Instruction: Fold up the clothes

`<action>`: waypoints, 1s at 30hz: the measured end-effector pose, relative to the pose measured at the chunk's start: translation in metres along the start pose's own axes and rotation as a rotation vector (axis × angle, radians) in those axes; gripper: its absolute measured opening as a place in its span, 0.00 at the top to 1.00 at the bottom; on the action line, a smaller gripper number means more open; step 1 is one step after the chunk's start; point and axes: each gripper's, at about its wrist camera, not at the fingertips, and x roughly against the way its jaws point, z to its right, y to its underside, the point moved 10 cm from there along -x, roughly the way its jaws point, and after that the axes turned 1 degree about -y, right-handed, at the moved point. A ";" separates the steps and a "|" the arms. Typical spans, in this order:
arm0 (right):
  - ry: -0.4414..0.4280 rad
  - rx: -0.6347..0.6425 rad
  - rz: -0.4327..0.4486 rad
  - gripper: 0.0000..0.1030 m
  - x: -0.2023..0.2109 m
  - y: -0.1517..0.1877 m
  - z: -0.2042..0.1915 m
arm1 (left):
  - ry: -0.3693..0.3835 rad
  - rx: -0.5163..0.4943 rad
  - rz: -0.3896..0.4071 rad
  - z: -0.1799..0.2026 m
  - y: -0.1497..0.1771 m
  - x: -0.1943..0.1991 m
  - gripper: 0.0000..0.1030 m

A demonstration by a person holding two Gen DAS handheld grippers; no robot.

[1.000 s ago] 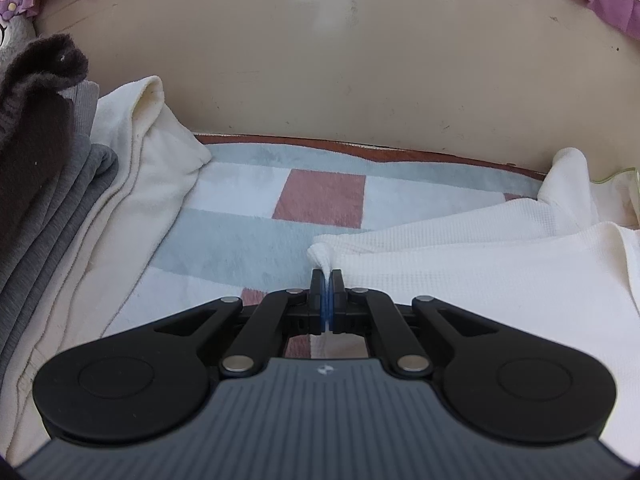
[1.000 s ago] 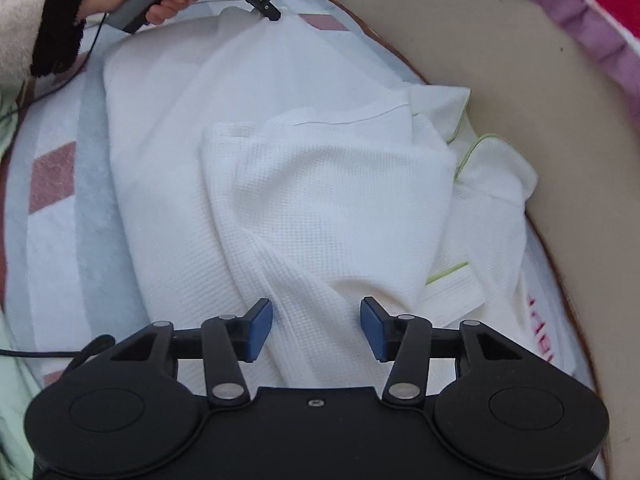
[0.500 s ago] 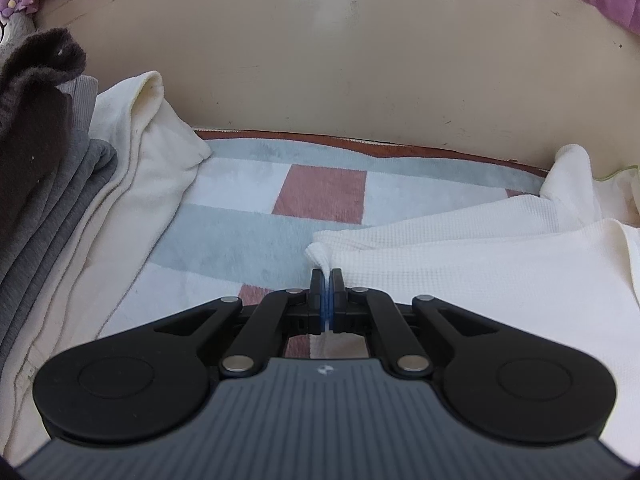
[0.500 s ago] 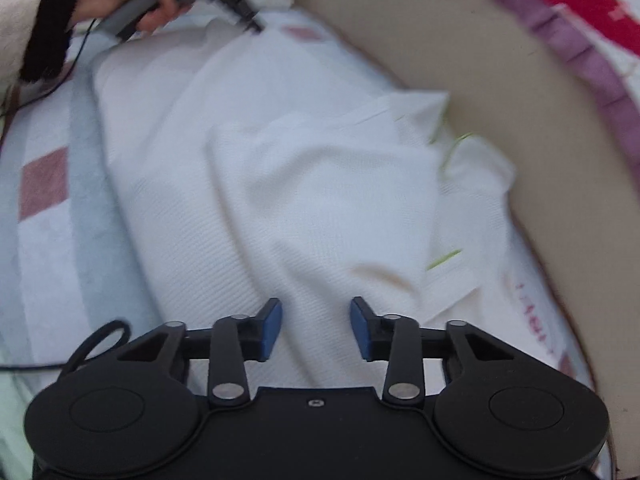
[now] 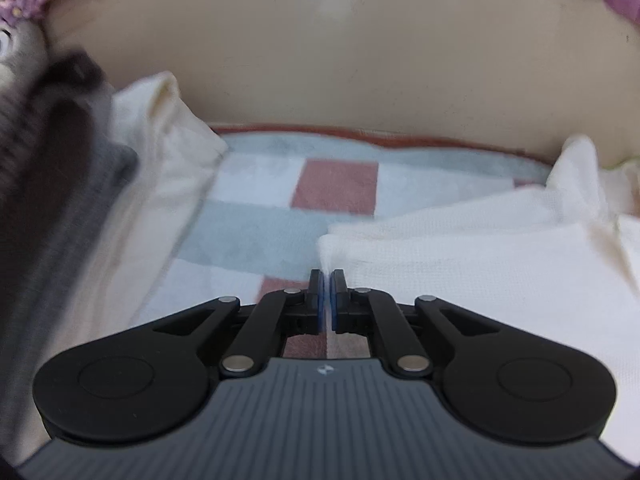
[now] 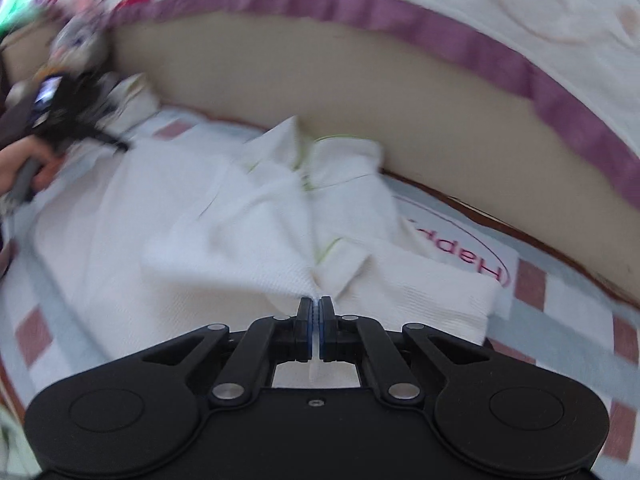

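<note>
Checked blanket (image 5: 256, 216) in pale blue, white & dusty-red squares is covering the work surface, w/ a beige padded wall (image 5: 360, 60) curving behind it and a purple-trimmed quilt (image 6: 460, 40) lying over the top of that wall. White waffle-weave garment (image 6: 132, 204) is lying spread across the blanket, bunched & rumpled near the wall, w/ thin green piping showing in the folds. Left gripper (image 5: 328, 276) is pinching a corner of the garment, fingers pressed together w/ a sliver of cloth btwn the blue pads; from the right wrist cam the same gripper (image 6: 120, 145) is showing at the garment's far end, held by a hand (image 6: 24, 168), blurred. Right gripper (image 6: 316, 304) is clamping a gathered bit of the garment's near edge, fingers tight together, fabric fanning out from the tips. Beside the garment on the right a white patch (image 6: 480, 256) w/ magenta lettering is lying on the blanket, partly under the cloth. At the left of the left wrist view a stack of clothes is resting against the wall: a cream piece (image 5: 168, 148) just beside grey ones (image 5: 64, 216), a dark brown one (image 5: 68, 80) on top, all blurred.
</note>
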 end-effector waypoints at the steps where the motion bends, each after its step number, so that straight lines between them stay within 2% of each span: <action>1: 0.001 -0.024 0.009 0.98 0.000 -0.001 0.003 | 0.020 0.011 0.016 0.005 -0.008 0.012 0.85; 2: 0.006 -0.028 0.011 0.98 -0.001 -0.001 0.005 | 0.062 0.021 0.037 0.013 -0.015 0.026 0.71; 3: 0.011 -0.031 0.013 0.98 -0.002 -0.002 0.006 | 0.104 0.031 0.059 0.022 -0.023 0.039 0.64; 4: 0.017 -0.034 0.014 0.98 -0.003 -0.002 0.007 | 0.166 0.033 0.068 0.036 -0.028 0.051 0.64; 5: 0.023 -0.034 0.011 0.98 -0.004 -0.002 0.009 | 0.262 0.019 0.055 0.059 -0.028 0.060 0.64; 8: 0.047 -0.057 -0.007 0.98 -0.009 0.000 0.020 | 0.564 -0.028 -0.033 0.142 -0.012 0.079 0.63; 9: 0.052 -0.071 -0.008 0.98 -0.009 0.000 0.025 | 0.637 -0.044 -0.072 0.168 -0.003 0.082 0.62; 11: 0.059 -0.098 -0.007 0.98 -0.008 -0.001 0.034 | 0.728 -0.071 -0.151 0.213 0.017 0.081 0.62; 13: 0.057 -0.130 -0.002 0.98 -0.008 0.000 0.042 | 0.767 -0.101 -0.212 0.248 0.036 0.075 0.61; 16: 0.050 -0.164 0.005 0.98 -0.008 0.002 0.050 | 0.822 -0.180 -0.246 0.288 0.059 0.079 0.60; 17: 0.047 -0.172 0.008 0.98 -0.008 0.003 0.052 | 0.841 -0.206 -0.253 0.300 0.066 0.081 0.51; 18: 0.043 -0.181 0.011 0.98 -0.009 0.003 0.054 | 0.859 -0.226 -0.257 0.310 0.072 0.084 0.36; 19: 0.039 -0.190 0.014 0.98 -0.009 0.004 0.055 | 0.870 -0.240 -0.263 0.320 0.079 0.086 0.29; 20: 0.035 -0.199 0.017 0.98 -0.010 0.005 0.057 | 0.866 -0.244 -0.274 0.328 0.084 0.086 0.23; 22: 0.020 -0.224 0.025 0.98 -0.012 0.004 0.061 | 0.856 -0.251 -0.289 0.343 0.092 0.085 0.23; 23: 0.012 -0.238 0.029 0.98 -0.013 0.003 0.062 | 0.843 -0.254 -0.283 0.348 0.093 0.084 0.25; 24: 0.005 -0.251 0.033 0.98 -0.013 0.003 0.064 | 0.821 -0.274 -0.268 0.352 0.092 0.081 0.43; 25: 0.003 -0.259 0.034 0.98 -0.014 0.002 0.066 | 0.784 -0.326 -0.237 0.356 0.087 0.079 0.62; 26: 0.001 -0.268 0.036 0.98 -0.014 0.002 0.069 | 0.745 -0.377 -0.206 0.359 0.082 0.076 0.97; 28: -0.002 -0.284 0.039 0.98 -0.016 0.000 0.074 | 0.683 -0.478 -0.109 0.366 0.063 0.078 0.98; 30: -0.006 -0.301 0.042 0.98 -0.017 -0.001 0.079 | 0.627 -0.587 0.041 0.377 0.035 0.090 0.98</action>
